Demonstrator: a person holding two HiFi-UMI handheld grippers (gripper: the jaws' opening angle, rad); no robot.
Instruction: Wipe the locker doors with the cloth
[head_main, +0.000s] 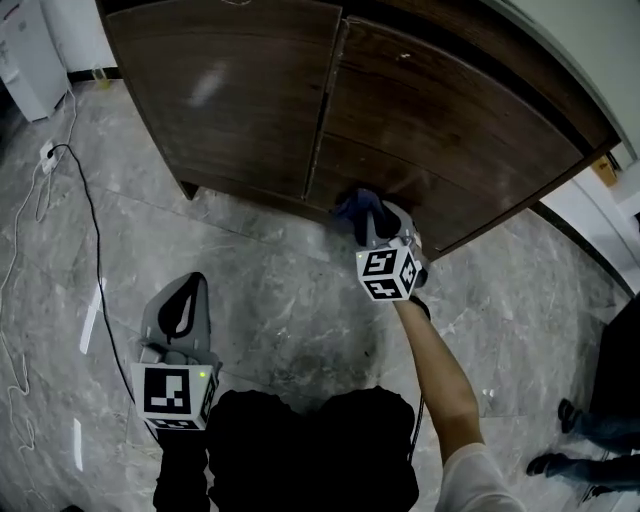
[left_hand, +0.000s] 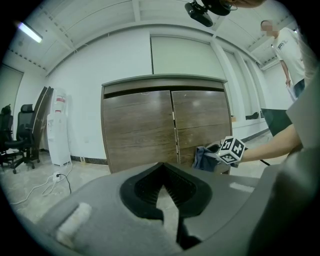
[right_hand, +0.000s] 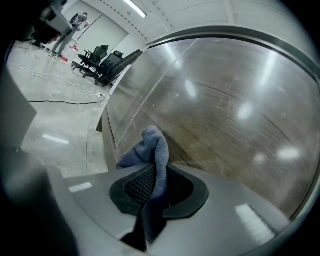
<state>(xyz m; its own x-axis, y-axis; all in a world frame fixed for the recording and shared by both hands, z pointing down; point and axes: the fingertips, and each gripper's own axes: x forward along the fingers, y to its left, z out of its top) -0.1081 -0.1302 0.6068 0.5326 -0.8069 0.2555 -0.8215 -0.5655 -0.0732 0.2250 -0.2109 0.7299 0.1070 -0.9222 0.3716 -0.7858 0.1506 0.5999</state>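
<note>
Left gripper (head_main: 188, 288): jaws together, nothing between them, low over the marble floor (head_main: 270, 290). Right gripper (head_main: 378, 216): clamped on blue cloth (head_main: 350, 206). Cloth: bunched against the lower part of the right-hand locker door (head_main: 460, 130), beside the centre seam.

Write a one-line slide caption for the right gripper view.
Right gripper clamps a blue terry cloth at the dark brown wooden locker door, low down.
</note>
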